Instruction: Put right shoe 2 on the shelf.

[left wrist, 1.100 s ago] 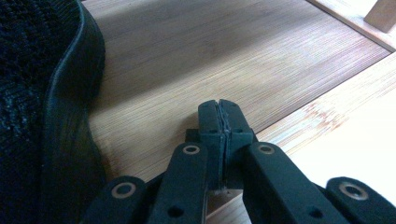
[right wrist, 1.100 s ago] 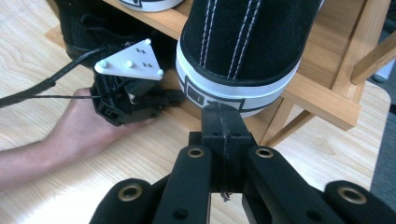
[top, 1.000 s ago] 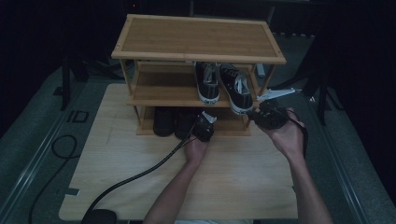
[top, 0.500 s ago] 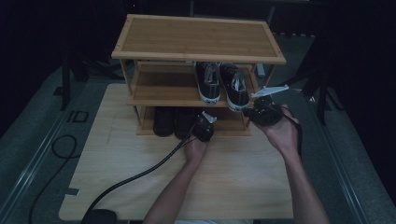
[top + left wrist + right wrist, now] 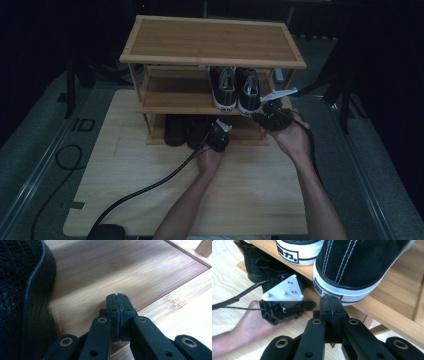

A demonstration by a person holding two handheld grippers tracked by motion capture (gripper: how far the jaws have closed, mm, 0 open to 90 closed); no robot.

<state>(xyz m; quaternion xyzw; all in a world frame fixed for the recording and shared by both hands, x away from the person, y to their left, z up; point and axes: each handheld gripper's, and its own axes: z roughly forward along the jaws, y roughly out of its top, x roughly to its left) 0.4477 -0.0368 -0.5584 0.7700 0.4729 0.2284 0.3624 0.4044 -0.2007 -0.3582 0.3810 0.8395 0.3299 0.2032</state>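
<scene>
Landmark: we place everything against the wooden shoe rack point(image 5: 210, 42), which stands at the far side of the table point(image 5: 125, 165).
Left of the rack: we see a black cable point(image 5: 145, 192) running over the table from the near left edge to the left gripper.
Bottom shelf, left: a pair of black mesh shoes point(image 5: 187, 131) stands there; in the left gripper view one black shoe point(image 5: 25, 297) rises just beside the jaws on their left.
Left gripper point(image 5: 218, 136): at the front edge of the rack's bottom shelf, right of the black shoes; we see its jaws pressed flat together, with nothing between them, over bare shelf wood.
Middle shelf: two black-and-white sneakers point(image 5: 235, 89) stand side by side, heels toward us, right of the shelf's middle.
Right gripper point(image 5: 270, 116): at the front edge of the middle shelf, just below the right sneaker point(image 5: 359, 267); its jaws are closed on nothing, tips close under that heel.
In the way: the sneaker heels overhang the shelf edge above the right gripper.
</scene>
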